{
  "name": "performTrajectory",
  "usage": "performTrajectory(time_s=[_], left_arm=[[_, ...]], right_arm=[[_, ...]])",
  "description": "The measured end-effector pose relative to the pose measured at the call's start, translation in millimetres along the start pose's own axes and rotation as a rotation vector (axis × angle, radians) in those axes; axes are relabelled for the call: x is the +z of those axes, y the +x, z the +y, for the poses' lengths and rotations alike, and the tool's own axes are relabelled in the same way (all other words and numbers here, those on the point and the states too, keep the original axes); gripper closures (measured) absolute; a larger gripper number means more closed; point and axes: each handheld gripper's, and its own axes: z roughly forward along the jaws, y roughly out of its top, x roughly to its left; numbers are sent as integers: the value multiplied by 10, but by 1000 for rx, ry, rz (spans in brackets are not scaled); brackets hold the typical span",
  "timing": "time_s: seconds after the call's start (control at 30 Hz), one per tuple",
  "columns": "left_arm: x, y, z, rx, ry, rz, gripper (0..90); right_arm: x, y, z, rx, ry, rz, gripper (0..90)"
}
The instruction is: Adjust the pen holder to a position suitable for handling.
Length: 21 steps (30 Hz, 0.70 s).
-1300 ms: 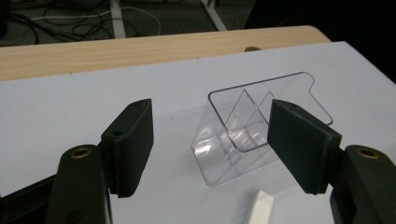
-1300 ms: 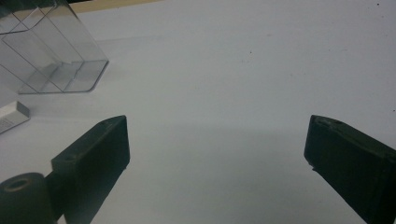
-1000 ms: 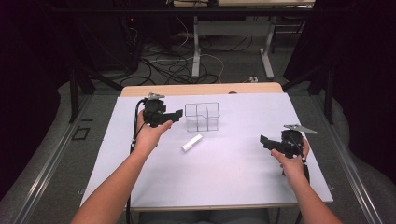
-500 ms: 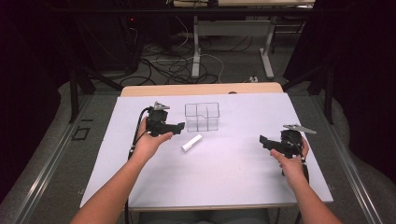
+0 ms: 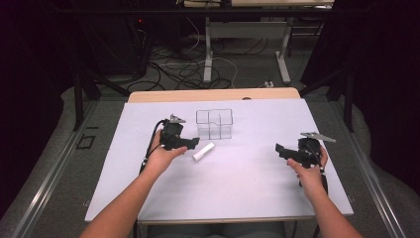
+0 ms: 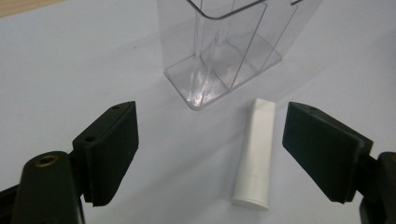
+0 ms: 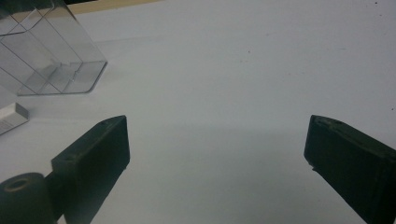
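On the left of the high view, the left hand-held gripper [image 5: 194, 144] hangs low over the white desk [image 5: 247, 193], jaws spread wide with nothing between them. In the left gripper view, a white tube [image 6: 256, 154] lies flat on the desk at lower centre, between the two black pads but touching neither, nearer the right-hand one, its capped end toward the camera. In the high view the tube [image 5: 203, 151] lies just right of that gripper. Just above it in the frame stands a clear plastic organiser [image 5: 214, 124], upright, with inner walls dividing it into compartments; its nearest corner comes close to the tube's far end. Well apart, at the right of the frame, the right hand-held gripper [image 5: 280, 149] points toward the centre, jaws open and holding nothing.
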Motion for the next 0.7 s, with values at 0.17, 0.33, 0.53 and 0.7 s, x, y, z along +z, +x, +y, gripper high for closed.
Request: performTrajectory(time_s=[0.17, 0.33, 0.53, 0.7], left_arm=[[64, -47, -15, 17, 24, -15, 210], [136, -112, 1, 48, 44, -27, 254], [244, -186, 14, 79, 97, -42, 286], [309, -251, 25, 101, 147, -42, 337]], right_arm=[[0, -2, 1, -1, -1, -1, 64], [0, 0, 2, -2, -1, -1, 64], [1, 0, 1, -5, 0, 2, 64], [3, -6, 1, -2, 2, 0, 64]])
